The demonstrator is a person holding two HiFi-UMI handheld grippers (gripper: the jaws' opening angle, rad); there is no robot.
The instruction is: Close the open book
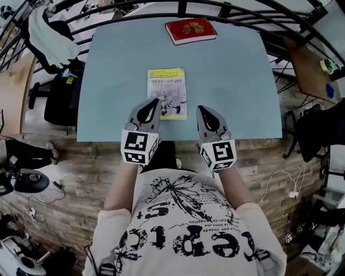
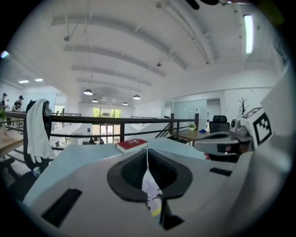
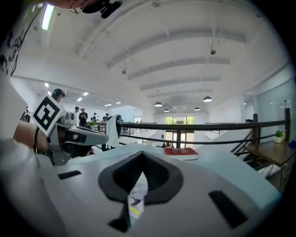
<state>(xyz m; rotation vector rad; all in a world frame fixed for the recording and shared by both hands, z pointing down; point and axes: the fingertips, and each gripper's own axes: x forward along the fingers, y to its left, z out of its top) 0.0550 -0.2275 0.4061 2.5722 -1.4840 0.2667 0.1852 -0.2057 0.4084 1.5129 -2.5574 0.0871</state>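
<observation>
A thin book (image 1: 167,91) with a white and yellow cover lies flat and closed on the pale blue table (image 1: 118,64), near its front edge. A red hardback (image 1: 190,30) lies shut at the far edge, also seen from the left gripper (image 2: 132,145) and the right gripper (image 3: 180,152). My left gripper (image 1: 154,102) hovers over the thin book's near left corner, jaws shut with nothing held (image 2: 147,150). To the right of the book hangs my right gripper (image 1: 202,109), jaws together and empty (image 3: 142,153). A sliver of the thin book (image 2: 151,192) shows below the jaws.
A black chair (image 1: 56,102) draped with a white cloth (image 1: 51,35) stands left of the table. A wooden side table (image 1: 312,70) is at the right. A dark railing (image 1: 226,11) curves behind the table. Cables lie on the wooden floor (image 1: 275,183).
</observation>
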